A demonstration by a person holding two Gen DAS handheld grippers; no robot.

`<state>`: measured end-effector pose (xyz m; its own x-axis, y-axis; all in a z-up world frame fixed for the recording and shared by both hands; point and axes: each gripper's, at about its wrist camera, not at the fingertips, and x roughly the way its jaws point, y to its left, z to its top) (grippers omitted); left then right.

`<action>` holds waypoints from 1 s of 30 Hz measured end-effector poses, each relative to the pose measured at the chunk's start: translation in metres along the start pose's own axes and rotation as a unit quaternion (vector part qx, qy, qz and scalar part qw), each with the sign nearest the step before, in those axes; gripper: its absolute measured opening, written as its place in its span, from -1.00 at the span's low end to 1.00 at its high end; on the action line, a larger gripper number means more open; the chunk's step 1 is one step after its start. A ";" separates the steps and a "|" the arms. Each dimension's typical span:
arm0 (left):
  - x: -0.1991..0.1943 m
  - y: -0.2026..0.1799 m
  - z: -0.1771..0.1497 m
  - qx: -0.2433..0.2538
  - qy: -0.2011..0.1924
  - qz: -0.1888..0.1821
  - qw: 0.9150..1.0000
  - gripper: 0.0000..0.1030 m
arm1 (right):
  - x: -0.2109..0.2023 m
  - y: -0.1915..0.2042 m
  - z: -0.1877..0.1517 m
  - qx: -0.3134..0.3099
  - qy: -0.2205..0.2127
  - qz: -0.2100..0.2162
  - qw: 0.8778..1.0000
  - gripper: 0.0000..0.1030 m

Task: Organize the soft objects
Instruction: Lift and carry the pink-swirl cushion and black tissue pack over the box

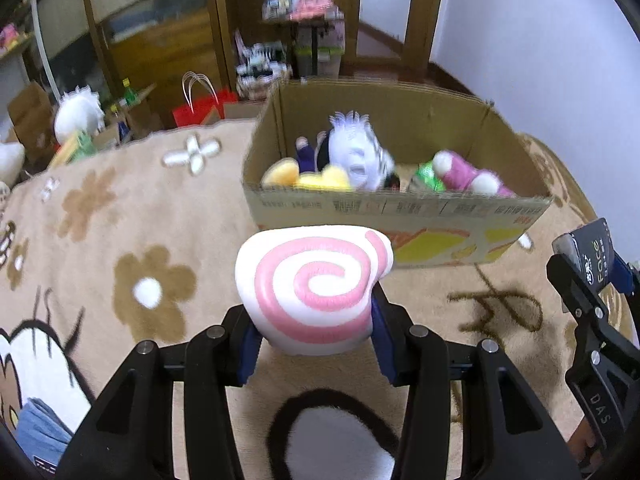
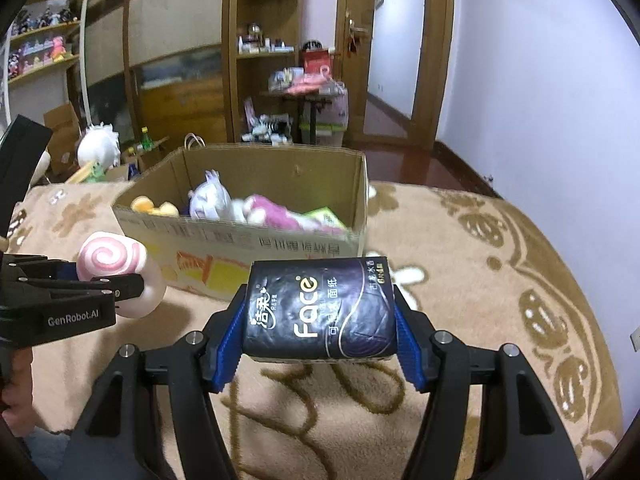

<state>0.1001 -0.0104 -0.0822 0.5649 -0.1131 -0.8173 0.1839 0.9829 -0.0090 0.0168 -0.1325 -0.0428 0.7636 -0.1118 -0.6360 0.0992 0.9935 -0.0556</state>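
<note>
Open cardboard box (image 1: 400,216) sits on beige flower-pattern rug (image 1: 120,240), holding a white plush (image 1: 356,152), pink plush (image 1: 464,172) and yellow plush (image 1: 316,178); shelves and a red bag (image 1: 200,110) behind. Left gripper (image 1: 316,344) is clamped on a pink-swirl squishy (image 1: 316,284), held above the rug just before the box. Right gripper (image 2: 318,340) squeezes a dark tissue pack (image 2: 320,308) reading "Face"; "GenRobot.AI" on the left gripper body
</note>
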 end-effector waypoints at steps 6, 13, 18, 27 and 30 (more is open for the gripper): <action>-0.031 -0.001 0.009 0.009 -0.070 0.011 0.997 -0.11 | -0.016 0.003 0.016 -0.004 -0.035 0.000 0.999 0.32; -0.059 -0.003 0.017 0.012 -0.136 0.017 0.990 -0.11 | -0.022 -0.001 0.035 -0.001 -0.067 -0.004 0.998 0.32; -0.069 -0.003 0.029 0.013 -0.161 0.014 0.987 -0.11 | -0.017 -0.001 0.047 -0.005 -0.079 -0.006 0.997 0.32; -0.067 -0.010 0.048 0.029 -0.195 0.014 0.980 -0.11 | -0.006 0.000 0.063 -0.011 -0.094 0.001 0.996 0.32; -0.062 -0.014 0.056 0.034 -0.201 0.014 0.979 -0.11 | -0.003 0.002 0.067 -0.016 -0.097 0.002 0.995 0.32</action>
<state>0.1075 -0.0249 0.0007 0.8393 -0.1481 -0.5231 0.2096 0.9759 0.0600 0.0576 -0.1316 0.0101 0.8730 -0.1062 -0.4760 0.0776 0.9938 -0.0795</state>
